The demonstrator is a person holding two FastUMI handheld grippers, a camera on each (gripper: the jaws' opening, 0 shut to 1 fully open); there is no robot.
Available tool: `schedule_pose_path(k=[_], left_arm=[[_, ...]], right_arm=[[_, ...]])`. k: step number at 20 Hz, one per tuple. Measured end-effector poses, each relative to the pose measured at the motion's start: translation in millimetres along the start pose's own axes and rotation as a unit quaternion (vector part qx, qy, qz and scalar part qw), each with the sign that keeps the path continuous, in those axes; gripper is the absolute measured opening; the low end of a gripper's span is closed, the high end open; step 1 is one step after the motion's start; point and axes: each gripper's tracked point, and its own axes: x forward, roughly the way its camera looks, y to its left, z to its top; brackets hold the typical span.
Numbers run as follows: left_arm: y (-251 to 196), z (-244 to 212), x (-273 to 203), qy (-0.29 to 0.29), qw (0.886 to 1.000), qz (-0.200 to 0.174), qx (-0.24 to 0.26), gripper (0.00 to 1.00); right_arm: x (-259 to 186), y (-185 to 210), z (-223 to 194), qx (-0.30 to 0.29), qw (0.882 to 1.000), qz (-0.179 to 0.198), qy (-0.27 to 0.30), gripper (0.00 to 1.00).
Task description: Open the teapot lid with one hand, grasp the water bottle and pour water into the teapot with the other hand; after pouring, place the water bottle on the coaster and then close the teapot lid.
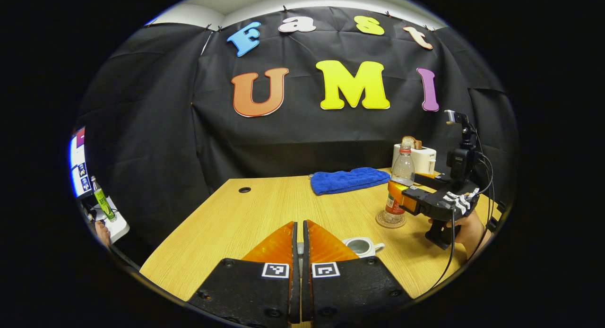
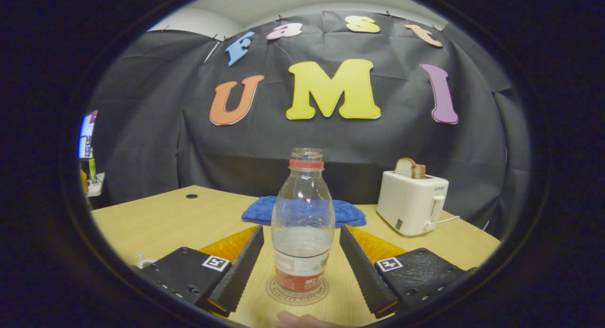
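1. Standing upright at the centre of the right gripper view, the water bottle (image 2: 303, 233) rests on a round coaster (image 2: 297, 291) on the wooden table (image 2: 156, 214); we see no cap on its neck and some water in its lower half.
2. We see the right gripper (image 2: 300, 257) with its fingers spread wide to either side of the bottle, a gap on each side, neither finger touching it.
3. In the left gripper view the same gripper (image 1: 401, 195) appears at centre right, level with the bottle (image 1: 399, 186), and a hand (image 1: 465, 231) holds it from below.
4. We find the left gripper (image 1: 298, 245) at the bottom centre of its own view, its fingers drawn almost together with a thin slit between them; something small shows in that slit, and we cannot tell whether it is pinched.
5. Just right of those fingers sits the open white teapot (image 1: 361, 246), its inside visible from above.
6. Farther back lie a blue towel (image 2: 347, 212) and a white toaster (image 2: 412, 202) with bread in its slot, toward the right of the frame.
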Motion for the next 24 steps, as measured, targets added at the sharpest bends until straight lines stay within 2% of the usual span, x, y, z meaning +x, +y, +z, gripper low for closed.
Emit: schedule_pose_path(k=[8,11,15,16,20,21,24], left_arm=[[-15,6,2,-0.011,1.0,-0.009,-0.011,0.04],[-38,6,6,-0.012,0.999,-0.035,-0.026,0.04],[-75,6,17,-0.025,0.996,-0.081,-0.024,0.04],[-79,2,21,-0.021,0.996,-0.081,-0.019,0.04],[-83,-5,40,-0.031,0.997,-0.065,-0.001,0.04],[-85,-6,45,-0.035,0.997,-0.068,-0.009,0.04],[-98,-15,60,-0.043,0.992,-0.097,-0.062,0.05]], right_arm=[[-50,-7,10,-0.022,0.999,-0.014,-0.022,0.96],[-71,-8,3,-0.047,0.999,-0.025,-0.014,0.96],[-96,4,-16,-0.088,0.996,-0.003,-0.001,0.95],[-103,6,-20,-0.09,0.996,0.003,-0.001,0.99],[-122,9,-29,-0.055,0.998,0.022,0.002,0.95],[-127,7,-29,-0.054,0.998,0.024,0.001,0.99],[-140,-7,-23,-0.055,0.998,0.011,-0.014,0.95]])
